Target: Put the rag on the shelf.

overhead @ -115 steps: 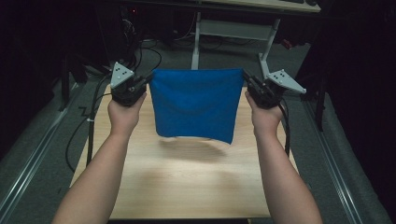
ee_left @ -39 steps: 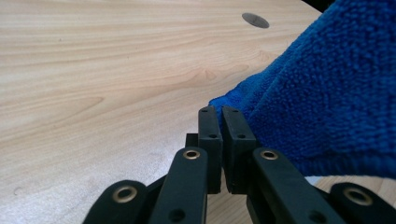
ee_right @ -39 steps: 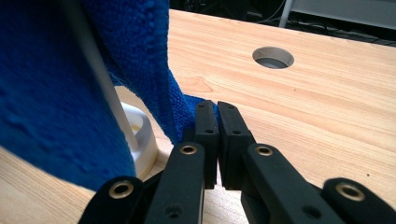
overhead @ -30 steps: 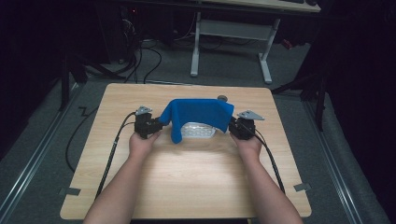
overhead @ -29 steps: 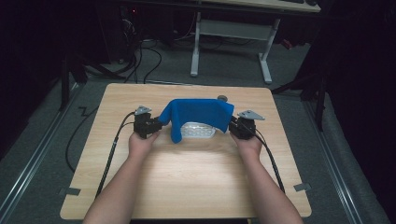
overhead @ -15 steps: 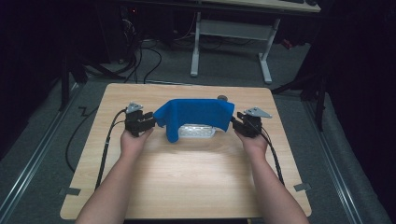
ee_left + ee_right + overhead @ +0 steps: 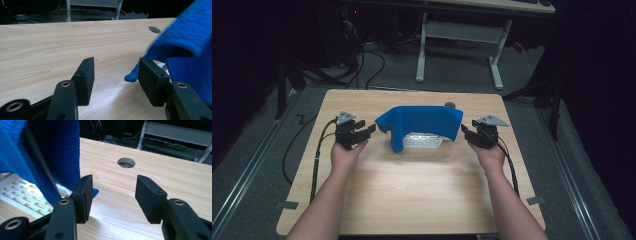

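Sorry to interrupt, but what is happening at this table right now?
A person holds a gripper in each hand at a wooden table. A blue cloth is draped over a white slotted basket in the middle. The left gripper and right gripper sit at either side of the cloth; their jaws have just been opening, with nothing between them, so the cloth is let go and lies over the basket.

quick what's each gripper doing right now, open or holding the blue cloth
Left gripper: open, fingers just been opening, nothing between them; blue cloth beside it.
Right gripper: open, just been opening, holding nothing.
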`<state>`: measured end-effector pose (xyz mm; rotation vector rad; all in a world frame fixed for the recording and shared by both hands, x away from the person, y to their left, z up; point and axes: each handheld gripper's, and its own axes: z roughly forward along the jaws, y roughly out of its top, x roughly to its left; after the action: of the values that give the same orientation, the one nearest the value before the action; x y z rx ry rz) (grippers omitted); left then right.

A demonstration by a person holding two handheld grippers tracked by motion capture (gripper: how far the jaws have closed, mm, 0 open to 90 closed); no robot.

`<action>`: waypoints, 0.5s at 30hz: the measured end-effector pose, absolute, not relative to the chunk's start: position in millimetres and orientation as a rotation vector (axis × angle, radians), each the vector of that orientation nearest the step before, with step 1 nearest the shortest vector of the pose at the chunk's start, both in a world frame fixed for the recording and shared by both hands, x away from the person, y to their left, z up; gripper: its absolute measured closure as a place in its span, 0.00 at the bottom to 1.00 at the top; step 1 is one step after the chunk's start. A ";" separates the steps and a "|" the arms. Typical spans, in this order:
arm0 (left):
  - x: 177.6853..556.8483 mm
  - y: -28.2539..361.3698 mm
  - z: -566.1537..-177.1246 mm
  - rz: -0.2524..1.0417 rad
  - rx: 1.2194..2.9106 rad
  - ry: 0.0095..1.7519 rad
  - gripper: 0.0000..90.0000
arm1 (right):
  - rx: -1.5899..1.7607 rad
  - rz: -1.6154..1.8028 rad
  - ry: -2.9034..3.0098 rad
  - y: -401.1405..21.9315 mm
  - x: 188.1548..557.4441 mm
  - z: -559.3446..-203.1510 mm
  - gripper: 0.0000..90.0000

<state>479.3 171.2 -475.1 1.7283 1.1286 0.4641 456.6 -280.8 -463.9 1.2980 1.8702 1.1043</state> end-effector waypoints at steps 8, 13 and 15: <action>461.1 180.1 -475.7 0.464 1.729 1.135 0.52 | 1.286 1.105 1.874 -283.4 444.0 -454.1 0.49; 446.4 183.0 -477.4 0.456 1.719 1.133 0.50 | 1.258 1.125 1.855 -282.9 429.2 -453.6 0.48; 442.8 182.6 -477.7 0.460 1.723 1.129 0.50 | 1.257 1.115 1.872 -282.6 427.7 -453.9 0.46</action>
<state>442.8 182.6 -477.7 1.7232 1.1290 0.4601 427.7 -282.6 -453.9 1.2574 1.8719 1.1147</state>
